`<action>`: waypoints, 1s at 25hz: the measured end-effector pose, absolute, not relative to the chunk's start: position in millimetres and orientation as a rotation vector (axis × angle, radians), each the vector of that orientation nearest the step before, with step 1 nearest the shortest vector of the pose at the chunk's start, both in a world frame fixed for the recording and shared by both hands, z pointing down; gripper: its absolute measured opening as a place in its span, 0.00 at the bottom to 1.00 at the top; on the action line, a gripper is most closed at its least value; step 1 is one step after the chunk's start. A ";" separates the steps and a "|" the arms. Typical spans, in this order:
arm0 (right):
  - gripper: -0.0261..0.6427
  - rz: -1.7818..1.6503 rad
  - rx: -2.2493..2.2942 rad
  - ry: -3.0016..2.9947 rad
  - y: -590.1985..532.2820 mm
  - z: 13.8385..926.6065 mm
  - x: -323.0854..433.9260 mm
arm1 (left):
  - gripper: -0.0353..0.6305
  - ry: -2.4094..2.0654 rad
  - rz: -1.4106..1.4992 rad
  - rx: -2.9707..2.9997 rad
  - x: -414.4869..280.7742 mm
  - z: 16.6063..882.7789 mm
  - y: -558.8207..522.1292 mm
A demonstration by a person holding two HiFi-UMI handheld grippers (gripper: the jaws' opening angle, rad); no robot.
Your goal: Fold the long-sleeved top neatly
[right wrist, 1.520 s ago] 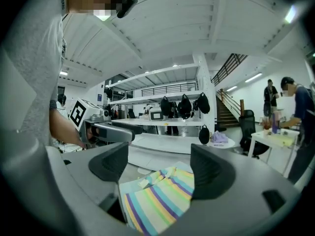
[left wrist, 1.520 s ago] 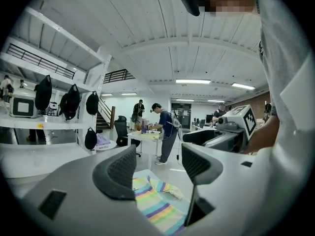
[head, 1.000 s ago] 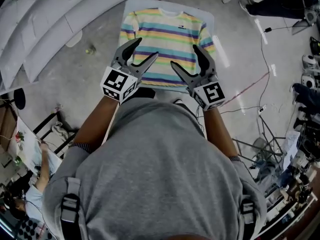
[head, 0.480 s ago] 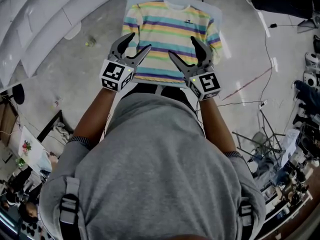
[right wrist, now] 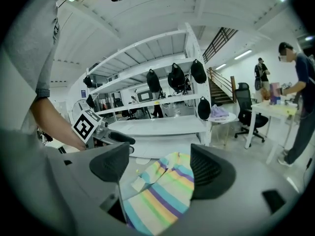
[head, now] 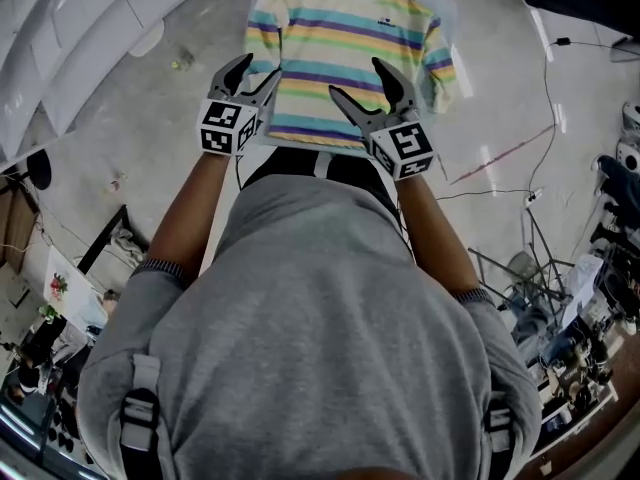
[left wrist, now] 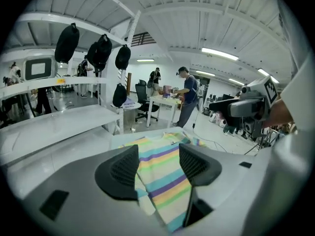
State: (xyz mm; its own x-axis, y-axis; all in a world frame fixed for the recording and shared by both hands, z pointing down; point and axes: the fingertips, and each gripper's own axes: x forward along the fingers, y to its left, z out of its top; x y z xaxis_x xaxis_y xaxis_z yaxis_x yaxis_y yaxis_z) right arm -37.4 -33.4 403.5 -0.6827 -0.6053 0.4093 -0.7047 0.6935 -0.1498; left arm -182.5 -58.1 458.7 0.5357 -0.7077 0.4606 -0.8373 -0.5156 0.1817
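Note:
The striped top [head: 345, 53] lies flat on a small pale table [head: 447, 3], collar at the far end, hem toward me. My left gripper [head: 258, 68] hovers over the top's near left edge; its jaws are closing, with only air between them and the cloth [left wrist: 160, 183] below. Over the hem's right half my right gripper [head: 357, 78] stands open. Through its jaws the striped cloth [right wrist: 162, 195] shows underneath, untouched. Neither gripper holds anything.
White shelving [head: 60, 38] runs along the left, with black bags [right wrist: 172, 77] hanging from it. Cables [head: 500, 158] and equipment stands [head: 600, 268] lie on the floor to the right. People stand at a desk [left wrist: 187, 102] beyond the table.
Both grippers have come down and forward onto the near end of the top. The left jaws stand a little narrower than before.

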 end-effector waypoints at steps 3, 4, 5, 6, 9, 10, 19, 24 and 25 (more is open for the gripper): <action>0.63 0.445 1.016 -2.566 -32.2 412.4 -41.8 | 0.47 -1.260 0.546 2.336 -192.0 492.6 -54.2; 0.63 0.451 1.013 -2.563 -31.6 414.6 -43.3 | 0.47 -1.256 0.569 2.316 -195.2 503.9 -52.5; 0.63 0.457 1.012 -2.561 -30.7 416.9 -44.7 | 0.47 -1.252 0.591 2.296 -198.4 515.0 -50.6; 0.63 0.462 1.011 -2.558 -29.7 419.4 -46.1 | 0.47 -1.247 0.613 2.279 -201.5 526.1 -48.7; 0.63 0.478 1.012 -2.550 -26.2 426.3 -48.8 | 0.47 -1.232 0.675 2.229 -208.0 556.9 -43.3; 0.63 0.480 1.012 -2.546 -24.7 428.0 -49.1 | 0.47 -1.225 0.692 2.212 -208.7 566.1 -40.9; 0.63 0.530 1.037 -2.500 -9.0 445.7 -56.7 | 0.44 -1.163 0.869 2.084 -217.0 650.2 -18.1; 0.63 0.571 1.081 -2.465 -1.5 456.3 -43.9 | 0.38 -1.169 0.958 2.029 -218.2 684.2 -16.4; 0.63 0.580 1.085 -2.458 -0.3 458.8 -41.7 | 0.36 -1.179 0.973 2.012 -220.7 691.6 -17.0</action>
